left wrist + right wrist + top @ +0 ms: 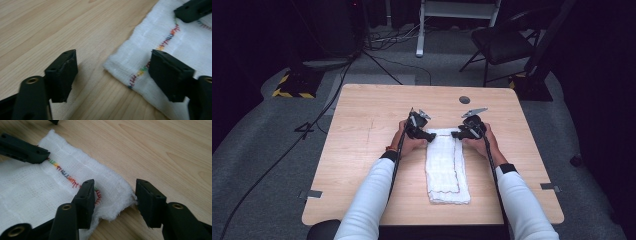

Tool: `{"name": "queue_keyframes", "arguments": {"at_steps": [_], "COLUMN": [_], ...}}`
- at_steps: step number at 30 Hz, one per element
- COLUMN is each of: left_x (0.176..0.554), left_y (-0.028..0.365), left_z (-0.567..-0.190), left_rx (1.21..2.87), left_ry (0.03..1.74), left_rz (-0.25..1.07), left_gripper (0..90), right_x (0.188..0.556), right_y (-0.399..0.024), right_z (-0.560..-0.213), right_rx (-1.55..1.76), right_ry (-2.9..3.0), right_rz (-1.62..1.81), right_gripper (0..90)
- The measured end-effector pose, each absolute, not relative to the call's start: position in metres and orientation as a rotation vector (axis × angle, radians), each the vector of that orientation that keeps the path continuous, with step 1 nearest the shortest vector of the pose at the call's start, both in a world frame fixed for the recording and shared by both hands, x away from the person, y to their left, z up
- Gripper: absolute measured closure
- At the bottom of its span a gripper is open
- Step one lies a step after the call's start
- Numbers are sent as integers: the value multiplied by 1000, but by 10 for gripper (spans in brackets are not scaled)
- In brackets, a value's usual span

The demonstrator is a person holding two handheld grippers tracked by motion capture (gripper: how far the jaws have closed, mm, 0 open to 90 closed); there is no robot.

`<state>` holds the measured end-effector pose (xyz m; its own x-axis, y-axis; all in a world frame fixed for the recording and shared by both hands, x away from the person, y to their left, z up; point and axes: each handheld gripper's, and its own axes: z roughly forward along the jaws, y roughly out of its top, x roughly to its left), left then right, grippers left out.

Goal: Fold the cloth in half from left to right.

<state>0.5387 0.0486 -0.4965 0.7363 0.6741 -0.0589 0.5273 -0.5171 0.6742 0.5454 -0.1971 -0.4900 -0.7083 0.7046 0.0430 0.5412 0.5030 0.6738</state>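
Cloth [446,165] far corners sit between spread jaws of left gripper [430,135] and right gripper [455,134]; both hands low on table [362,120]

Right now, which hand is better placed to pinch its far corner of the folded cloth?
Right, narrowly. The right tongs already straddle the white cloth's corner edge, jaws either side. The left tongs are open at their corner too, with one jaw over the cloth and one over bare table.

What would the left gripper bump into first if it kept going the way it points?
Most likely the corner of the white cloth, which lies between the open jaws of the left gripper. Beyond it, a jaw of the right gripper sits over the cloth, though depth is hard to judge.
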Motion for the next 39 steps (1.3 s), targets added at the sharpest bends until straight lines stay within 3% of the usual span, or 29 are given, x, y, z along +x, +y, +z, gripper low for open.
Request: {"name": "queue_keyframes", "arguments": {"at_steps": [4,12,16,25,39], "left_x": [537,535,535,535,537], "left_y": [46,43,42,37,34], "left_z": [-492,-490,-489,-484,-460], "left_rx": [2280,2287,2292,2293,2303], "left_ry": [840,828,833,849,801], "left_rz": [237,197,184,306,414], "left_gripper": [481,655,705,818,840], "right_x": [543,539,538,535,531], "right_y": [-195,-186,-186,-186,-188], "right_z": [-489,-485,-484,-477,-454], "right_rx": [1038,990,998,959,878], "right_ry": [2539,2564,2557,2498,2399], "right_rz": [1008,957,947,966,1022], "right_gripper": [657,815,832,845,849]}}
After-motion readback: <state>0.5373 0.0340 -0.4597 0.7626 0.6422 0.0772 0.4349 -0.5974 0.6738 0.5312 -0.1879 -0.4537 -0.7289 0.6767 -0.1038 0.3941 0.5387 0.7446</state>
